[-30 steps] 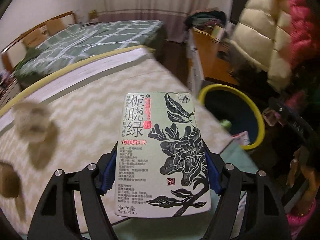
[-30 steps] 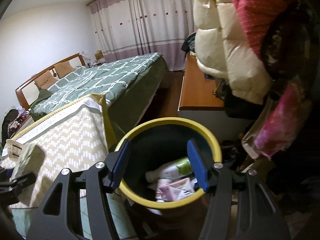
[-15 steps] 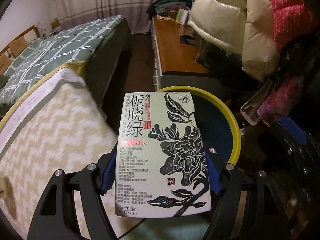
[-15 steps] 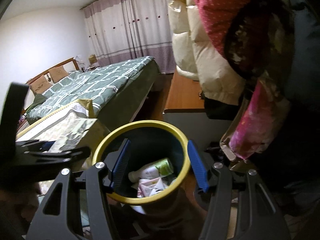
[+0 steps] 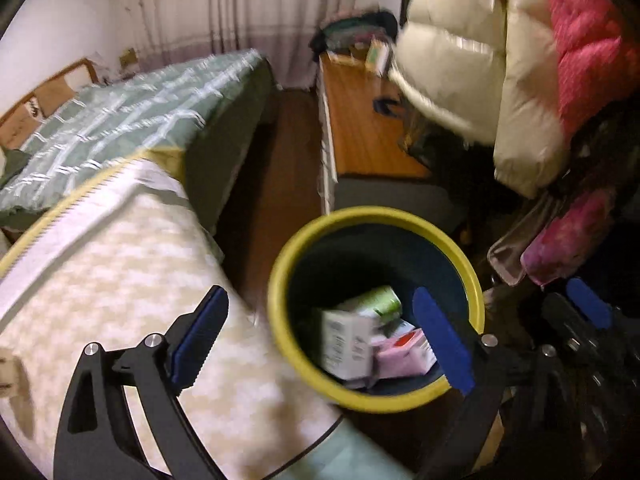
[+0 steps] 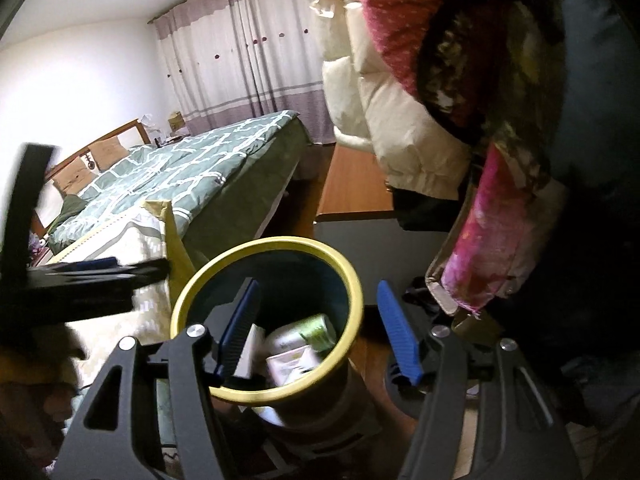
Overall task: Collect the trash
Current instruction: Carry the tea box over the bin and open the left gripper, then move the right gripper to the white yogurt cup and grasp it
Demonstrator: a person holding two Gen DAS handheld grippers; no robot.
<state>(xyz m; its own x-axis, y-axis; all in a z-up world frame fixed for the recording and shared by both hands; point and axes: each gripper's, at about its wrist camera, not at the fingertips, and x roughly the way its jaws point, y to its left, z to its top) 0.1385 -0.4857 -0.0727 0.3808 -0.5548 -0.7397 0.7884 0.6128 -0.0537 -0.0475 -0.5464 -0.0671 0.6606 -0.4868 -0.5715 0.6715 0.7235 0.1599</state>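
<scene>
The yellow-rimmed dark bin (image 5: 280, 276) stands on the floor beside the table. In the left wrist view my left gripper (image 5: 320, 334) hangs over the bin, its jaws opening wide with nothing between them. The pale green tea box (image 5: 346, 344) lies blurred inside the bin, next to a pink packet (image 5: 404, 354) and a green-and-white bottle (image 5: 374, 300). My right gripper (image 6: 320, 328) hovers over the same bin (image 6: 256, 250), jaws opening slightly and empty; the box (image 6: 252, 346) and the bottle (image 6: 306, 334) show below it.
A table with a cream chevron cloth (image 5: 120, 280) lies left of the bin. Puffy white and pink jackets (image 5: 480, 80) hang close on the right. A wooden desk (image 5: 360, 128) and a green-quilted bed (image 5: 120, 120) stand behind, with dark floor between.
My left gripper carried the tea box from over the table to the bin, then spread its jaws; the box dropped into the bin. My right gripper stayed over the bin.
</scene>
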